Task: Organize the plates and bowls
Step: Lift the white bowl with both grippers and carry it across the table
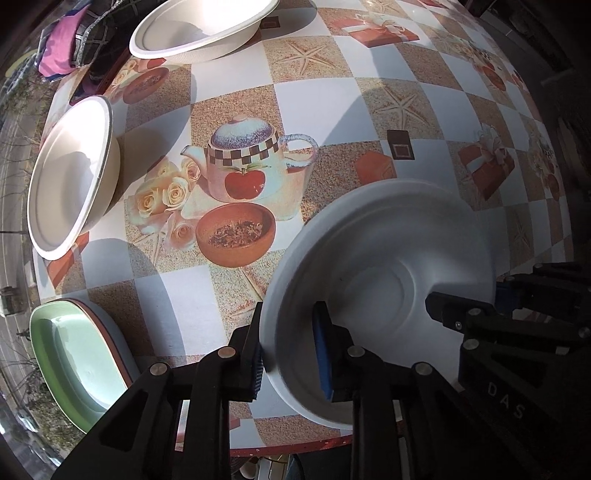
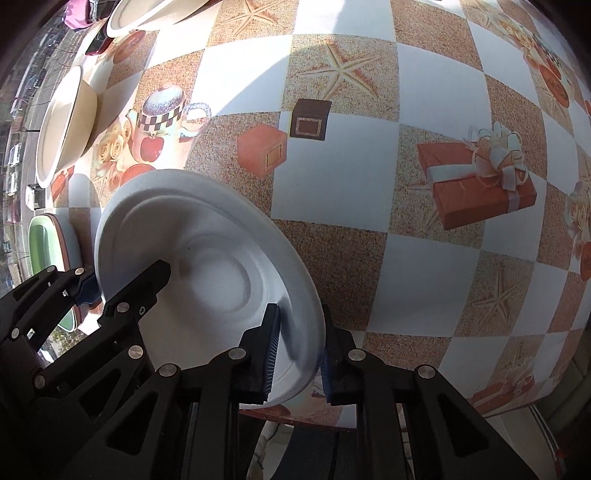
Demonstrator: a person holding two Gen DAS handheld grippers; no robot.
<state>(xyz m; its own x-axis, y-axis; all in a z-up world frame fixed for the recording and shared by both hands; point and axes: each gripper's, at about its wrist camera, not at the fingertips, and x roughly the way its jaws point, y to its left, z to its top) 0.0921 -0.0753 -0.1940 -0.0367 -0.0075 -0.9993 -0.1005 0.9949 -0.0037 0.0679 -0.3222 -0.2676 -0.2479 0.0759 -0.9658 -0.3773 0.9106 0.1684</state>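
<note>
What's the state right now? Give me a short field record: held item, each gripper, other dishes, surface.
held item: white paper bowl, gripped on opposite rims by both grippers, near the table's front edge
left gripper: straddles the bowl's near-left rim, one finger inside, one outside
right gripper: straddles the bowl's right rim the same way
other bowls: two cream paper bowls, one at left, one at far left
plates: green plate stacked on a reddish one, front left
surface: checkered printed tablecloth
</note>
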